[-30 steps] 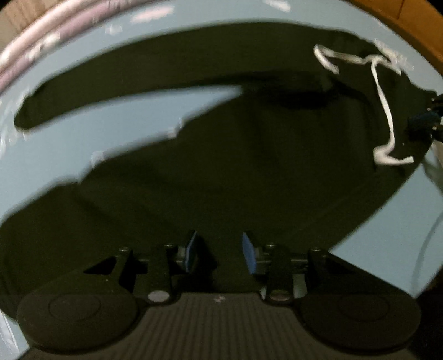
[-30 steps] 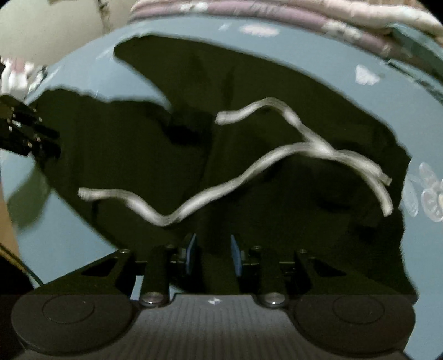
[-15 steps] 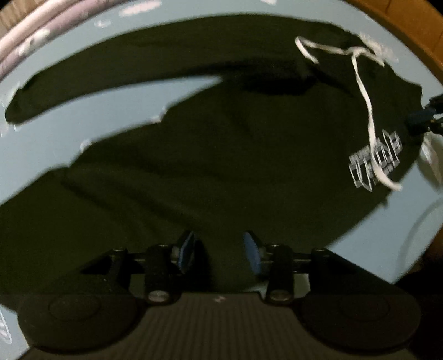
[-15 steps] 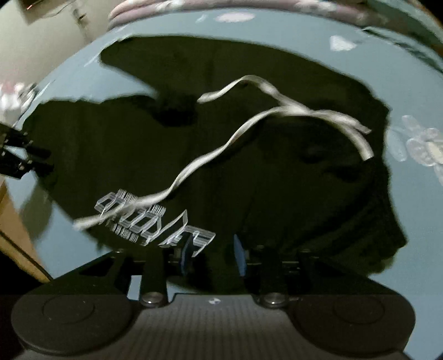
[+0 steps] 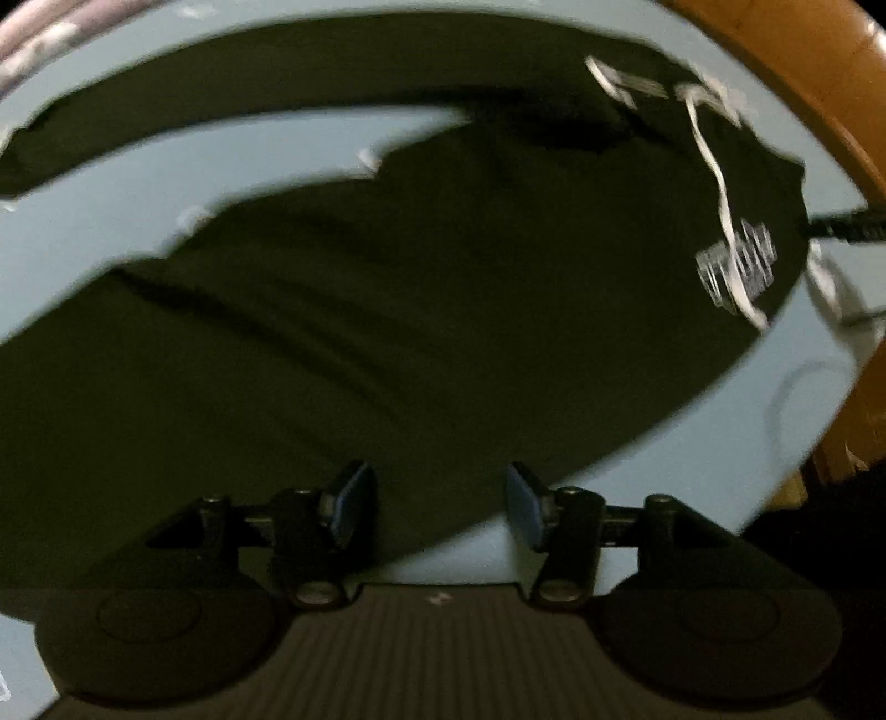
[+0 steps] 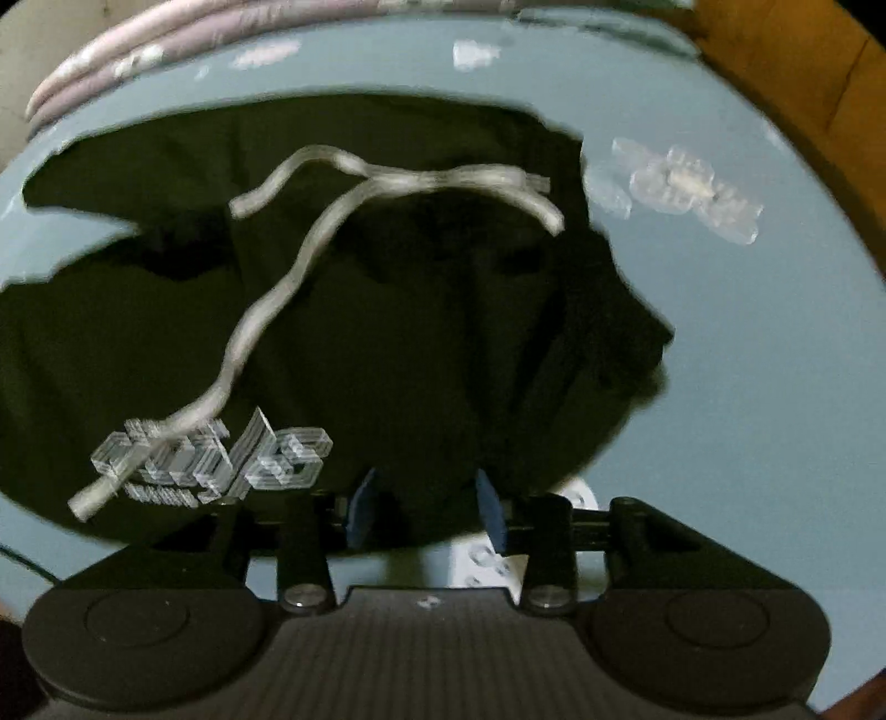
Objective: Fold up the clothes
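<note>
Where the dark hoodie (image 6: pixel 387 310) lies, pale blue flowered bedsheet (image 6: pixel 775 343), wooden bedframe (image 5: pixel 775 66).

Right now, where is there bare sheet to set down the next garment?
Free: blue sheet right of the black hoodie, up to the wooden frame. Narrower: the wedge between its long sleeve and body. The near edge is crowded with cloth, both tongs and the white drawstring.

A very dark, near-black hoodie (image 6: pixel 421 310) with a white drawstring (image 6: pixel 266 310) and a white block-letter print (image 6: pixel 216 459); it lies on a pale blue sheet (image 6: pixel 775 343) scattered with white flower motifs (image 6: pixel 686 188); pinkish-lilac bedding (image 6: pixel 166 39) along the far edge; orange-brown wood (image 5: pixel 775 66) beyond; blue pads on black fingers (image 5: pixel 349 504)
</note>
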A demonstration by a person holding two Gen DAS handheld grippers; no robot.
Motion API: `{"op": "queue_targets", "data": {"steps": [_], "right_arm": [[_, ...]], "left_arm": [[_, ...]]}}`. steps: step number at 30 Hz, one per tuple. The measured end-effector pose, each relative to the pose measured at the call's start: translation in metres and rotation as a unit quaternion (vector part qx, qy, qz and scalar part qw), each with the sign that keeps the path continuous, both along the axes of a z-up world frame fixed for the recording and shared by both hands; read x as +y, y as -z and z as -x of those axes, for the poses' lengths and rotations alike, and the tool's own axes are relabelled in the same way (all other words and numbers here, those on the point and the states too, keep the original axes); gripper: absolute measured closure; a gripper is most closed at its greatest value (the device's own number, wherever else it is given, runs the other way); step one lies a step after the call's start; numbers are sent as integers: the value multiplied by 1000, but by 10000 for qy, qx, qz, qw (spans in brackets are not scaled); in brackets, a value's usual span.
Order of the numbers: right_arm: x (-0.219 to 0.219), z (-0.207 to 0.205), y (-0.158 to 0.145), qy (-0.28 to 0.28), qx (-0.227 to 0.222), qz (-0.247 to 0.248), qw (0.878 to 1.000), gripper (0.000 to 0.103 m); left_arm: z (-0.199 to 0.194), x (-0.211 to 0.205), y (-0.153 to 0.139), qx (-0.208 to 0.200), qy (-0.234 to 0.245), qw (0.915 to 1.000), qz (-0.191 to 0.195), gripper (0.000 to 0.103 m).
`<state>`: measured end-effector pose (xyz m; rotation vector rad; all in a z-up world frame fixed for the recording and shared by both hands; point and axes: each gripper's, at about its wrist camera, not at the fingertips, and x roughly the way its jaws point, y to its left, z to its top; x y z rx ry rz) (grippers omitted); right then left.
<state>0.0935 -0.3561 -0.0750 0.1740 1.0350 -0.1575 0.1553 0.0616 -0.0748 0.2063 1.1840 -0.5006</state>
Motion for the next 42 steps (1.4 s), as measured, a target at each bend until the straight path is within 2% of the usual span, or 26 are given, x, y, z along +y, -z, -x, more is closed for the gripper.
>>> {"op": "queue_targets", "data": {"steps": [3,8,11,16,22,25,30,33,39,41,42], "right_arm": [[19,-5,-21,157,-375,-66,9992,50],[53,-25,-39,169,-784,-175,9966,44],[72,-42,-36,77,-835,-311,9960,44],[98,-71,-30,-193,-781,-535,9953,42],[124,-87,-41,-477,-795,-533,9943,38],[128,-89,-46,-466,-804,-507,9944,37],[127,-84,-51,-310,-741,-408,9959,36],[128,-81,-55,-251,-751,-348,9963,36],[133,-84,-58,-223,-777,-324,9962,35],[138,-87,-59,-288,-764,-307,9962,35],[141,-88,-59,-325,-764,-295,9961,35]], "left_arm": [[-11,36,-9,-160,-394,9988,239,49],[-17,110,-10,-191,-1377,9901,210,49],[-9,152,-10,-163,-2028,9786,312,49],[4,206,2,138,-2946,9532,670,49],[0,237,26,418,-3134,9420,1128,49],[-5,256,30,343,-3141,9354,1586,48],[-18,293,39,281,-3399,9087,2407,48],[-26,303,45,192,-3355,9036,2657,47],[-46,324,57,-25,-3515,8802,3188,47],[-51,325,59,-84,-3551,8788,3187,54],[-53,323,58,-108,-3558,8822,3083,59]]}}
